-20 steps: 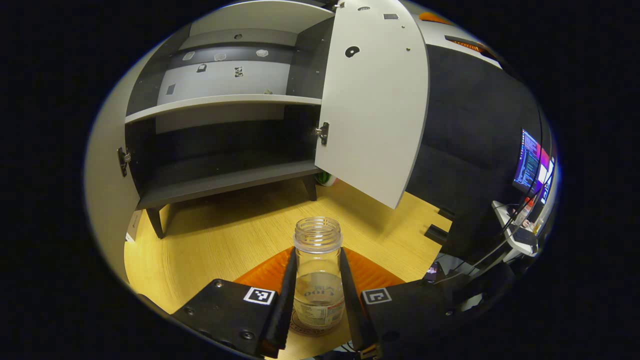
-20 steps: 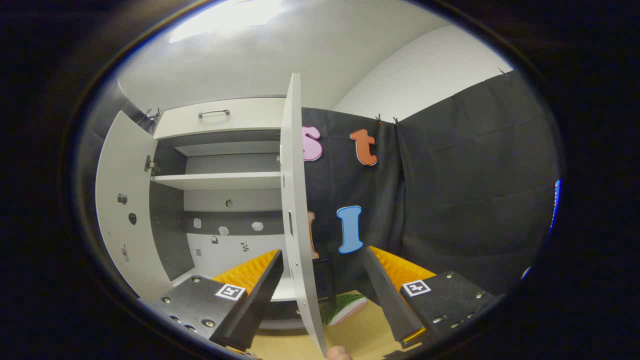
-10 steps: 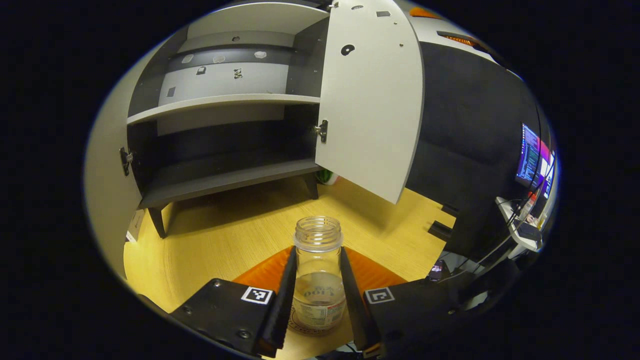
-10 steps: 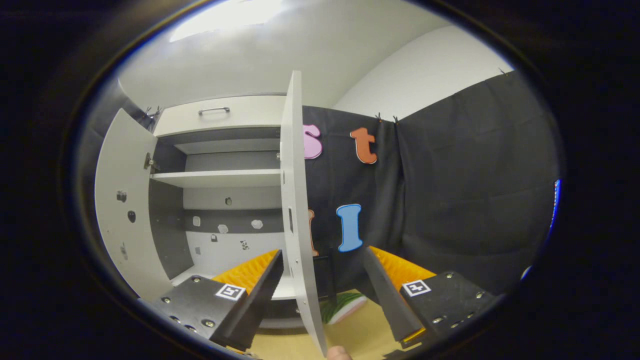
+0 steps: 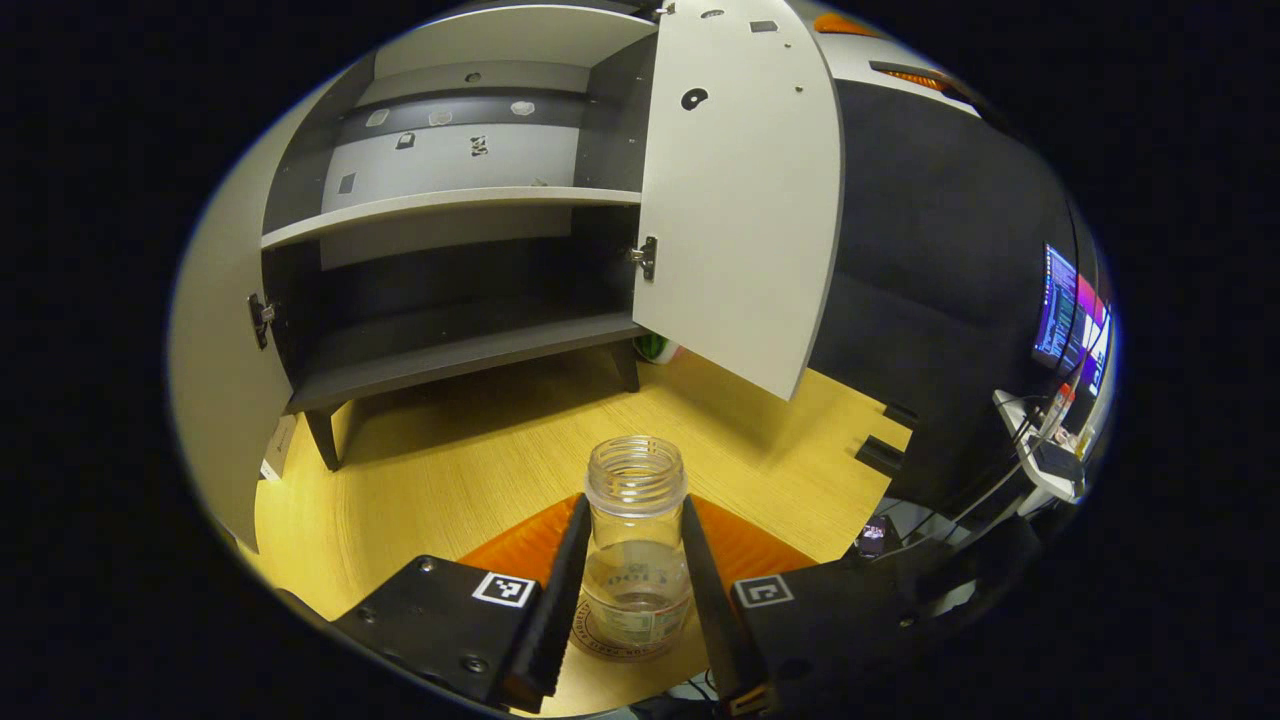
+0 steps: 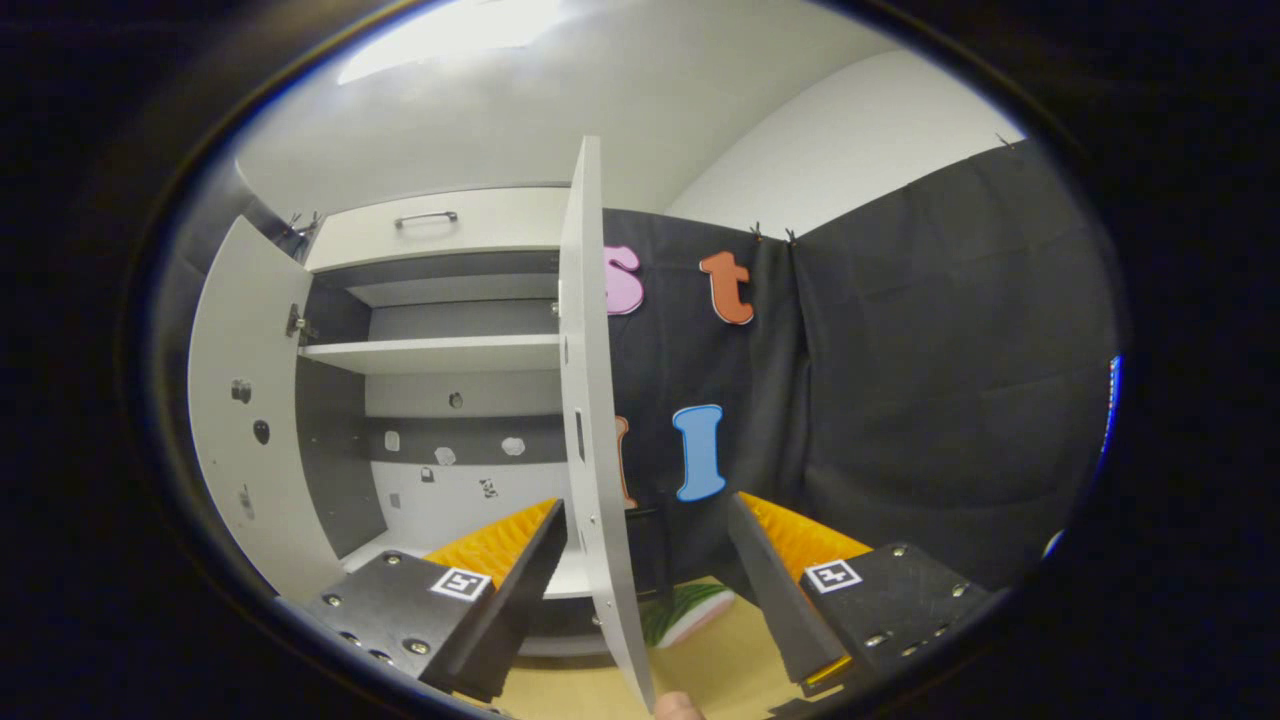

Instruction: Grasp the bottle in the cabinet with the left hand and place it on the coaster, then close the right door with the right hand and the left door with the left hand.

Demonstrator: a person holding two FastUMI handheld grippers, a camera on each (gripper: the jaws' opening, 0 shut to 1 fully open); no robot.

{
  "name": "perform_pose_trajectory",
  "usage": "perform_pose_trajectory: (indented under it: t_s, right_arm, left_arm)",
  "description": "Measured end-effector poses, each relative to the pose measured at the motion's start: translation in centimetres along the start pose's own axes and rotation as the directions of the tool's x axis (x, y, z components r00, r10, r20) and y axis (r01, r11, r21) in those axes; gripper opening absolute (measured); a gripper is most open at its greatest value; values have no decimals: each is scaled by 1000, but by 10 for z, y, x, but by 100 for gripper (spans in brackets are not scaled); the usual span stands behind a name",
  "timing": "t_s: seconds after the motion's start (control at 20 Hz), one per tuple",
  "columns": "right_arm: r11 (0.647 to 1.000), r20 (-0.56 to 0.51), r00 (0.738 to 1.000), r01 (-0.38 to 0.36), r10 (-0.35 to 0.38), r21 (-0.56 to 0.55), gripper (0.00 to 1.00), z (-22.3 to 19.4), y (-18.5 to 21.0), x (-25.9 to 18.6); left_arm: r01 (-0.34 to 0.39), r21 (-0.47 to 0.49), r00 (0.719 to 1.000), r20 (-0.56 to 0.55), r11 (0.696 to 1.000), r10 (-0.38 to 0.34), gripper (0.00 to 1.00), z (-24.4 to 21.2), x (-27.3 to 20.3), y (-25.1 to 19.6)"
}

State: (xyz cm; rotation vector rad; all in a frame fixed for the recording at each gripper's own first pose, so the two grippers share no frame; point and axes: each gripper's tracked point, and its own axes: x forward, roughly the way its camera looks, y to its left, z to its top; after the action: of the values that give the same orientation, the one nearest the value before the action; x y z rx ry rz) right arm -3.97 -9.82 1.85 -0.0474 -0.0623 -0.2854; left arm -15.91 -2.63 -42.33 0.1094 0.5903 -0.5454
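Note:
A clear, capless bottle (image 5: 636, 540) stands upright on a round coaster (image 5: 600, 645) on the wooden tabletop. My left gripper (image 5: 634, 503) is open just enough to flank the bottle, its fingers close on either side. Behind it the cabinet (image 5: 450, 200) stands with its right door (image 5: 740, 200) and left door (image 5: 215, 380) both swung out. In the right gripper view my right gripper (image 6: 645, 525) is open, and the right door's edge (image 6: 585, 350) rises between its fingers, nearer the left one. The left door (image 6: 240, 420) and the shelves (image 6: 440, 352) show beyond.
The yellow wooden table (image 5: 450, 470) spreads in front of the cabinet. A green and pink object (image 6: 690, 612) lies by the cabinet's right leg. A lit monitor (image 5: 1065, 320) and a desk with cables sit far right. A person's fingertip (image 6: 680, 706) shows at the bottom edge.
My left gripper's fingers have spread slightly apart around the bottle, and more of the coaster shows under it. The right gripper has barely shifted at the door's edge.

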Motion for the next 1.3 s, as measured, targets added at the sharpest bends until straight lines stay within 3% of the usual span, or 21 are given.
perform_pose_trajectory:
  t_s: [0.15,0.2,0.25,0.3,0.5,0.9,1.0,1.1,1.3]
  right_arm:
    - [1000,-4,1000,-4,4,2,98,-2,1,0]
    - [1000,-4,1000,-6,6,4,93,-1,1,0]
    - [1000,-5,1000,-7,7,4,98,-2,2,0]
    - [1000,-6,1000,-9,9,4,93,-2,3,0]
    - [1000,-8,1000,-15,15,3,98,-3,7,0]
    - [1000,-16,1000,-27,27,-1,98,-7,17,1]
    - [1000,-17,999,-27,27,-1,93,-7,18,1]
    - [1000,-15,1000,-25,25,0,98,-7,17,1]
    - [1000,-16,1000,-22,22,1,98,-8,16,2]
  left_arm:
    - [-4,5,1000,-1,1000,4,61,-2,-3,1]
    - [-8,1,1000,1,1000,8,61,-1,-3,2]
    - [-9,-5,1000,3,1000,9,61,-2,-4,2]
    - [-10,-10,1000,5,1000,10,61,-1,-4,3]
    - [-22,-21,1000,4,1000,22,61,-4,-8,7]
    - [-16,-24,1000,8,1000,16,91,-7,-12,5]
    - [-12,-24,1000,5,1000,12,92,-7,-11,5]
    - [-7,-21,1000,9,1000,7,92,-5,-11,4]
    - [9,-7,1000,20,1000,-9,92,2,-12,0]
